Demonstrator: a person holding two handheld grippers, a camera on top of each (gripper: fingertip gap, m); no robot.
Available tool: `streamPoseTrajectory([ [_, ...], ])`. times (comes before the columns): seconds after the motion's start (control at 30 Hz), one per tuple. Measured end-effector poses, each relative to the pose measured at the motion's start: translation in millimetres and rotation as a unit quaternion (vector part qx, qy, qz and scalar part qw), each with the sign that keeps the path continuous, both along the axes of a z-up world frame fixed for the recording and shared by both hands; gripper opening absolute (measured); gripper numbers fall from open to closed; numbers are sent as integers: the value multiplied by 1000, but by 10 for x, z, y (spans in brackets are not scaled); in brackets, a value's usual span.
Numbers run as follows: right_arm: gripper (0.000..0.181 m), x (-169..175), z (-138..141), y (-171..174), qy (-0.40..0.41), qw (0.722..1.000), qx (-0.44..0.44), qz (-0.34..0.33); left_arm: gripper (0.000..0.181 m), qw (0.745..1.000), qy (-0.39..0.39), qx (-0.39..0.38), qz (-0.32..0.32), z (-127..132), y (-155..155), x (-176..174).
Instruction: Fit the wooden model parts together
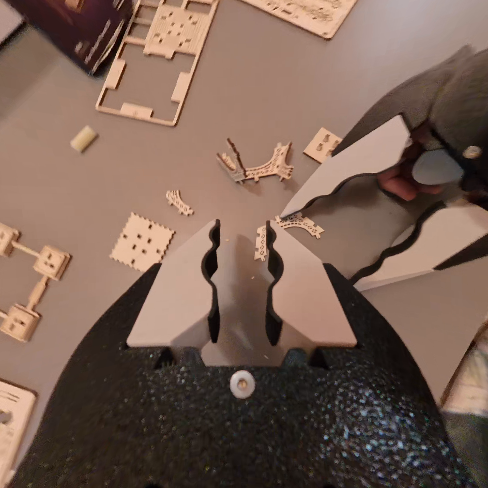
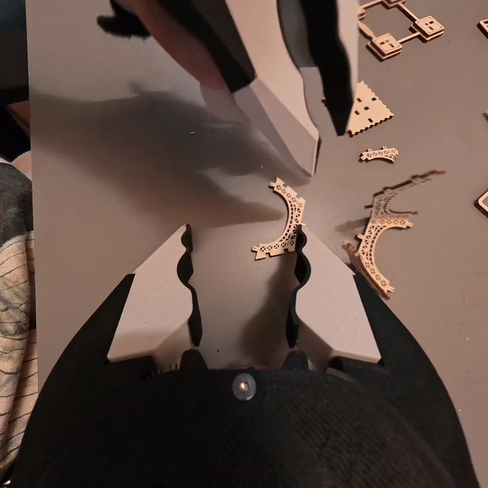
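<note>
- Both claws stand spread and empty: the left gripper point(image 1: 243, 224) hovers above the grey table point(image 1: 66, 163), and the right gripper point(image 2: 244, 232) has one fingertip point(image 2: 301, 232) touching, or just over, a flat lattice arch piece point(image 2: 286, 224).
- That arch piece point(image 1: 301, 224) lies flat between the two grippers. A second, narrower lattice strip point(image 1: 261, 243) lies just beside it, partly hidden by the left gripper's finger.
- Near them, a partly built arch assembly point(image 2: 369, 237) stands on the table, with another small lattice strip point(image 1: 179, 202) and a square slotted plate point(image 1: 142, 244) beyond.
- Judged step: picking up the flat arch. Closing on its edges rather than its thin lattice, and keeping it level, would likely spare the fragile tabs.
- Open table lies on the right gripper's near side. The table edge point(image 2: 30, 184) runs along the left of the right wrist view.
- Punched-out sheets point(image 1: 155, 60) and a dark box point(image 1: 74, 29) lie farther away, well apart from the work.
</note>
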State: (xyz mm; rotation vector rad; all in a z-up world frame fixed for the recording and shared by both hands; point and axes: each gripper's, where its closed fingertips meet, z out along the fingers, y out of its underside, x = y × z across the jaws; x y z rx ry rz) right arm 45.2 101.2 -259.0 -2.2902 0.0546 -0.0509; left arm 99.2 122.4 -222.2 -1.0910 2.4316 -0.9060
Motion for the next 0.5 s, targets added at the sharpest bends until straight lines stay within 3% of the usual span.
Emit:
streamPoseTrajectory([
  [0.2,77,0,0,0,0,1000,0,0,30,984,-49,85,-150,309,-151,251],
  [0.3,78,1,0,1,0,1000,0,0,28,974,-42,84,-207,431,-337,444],
  [0.5,78,1,0,2,0,1000,0,0,20,948,88,120,-281,126,-482,531],
])
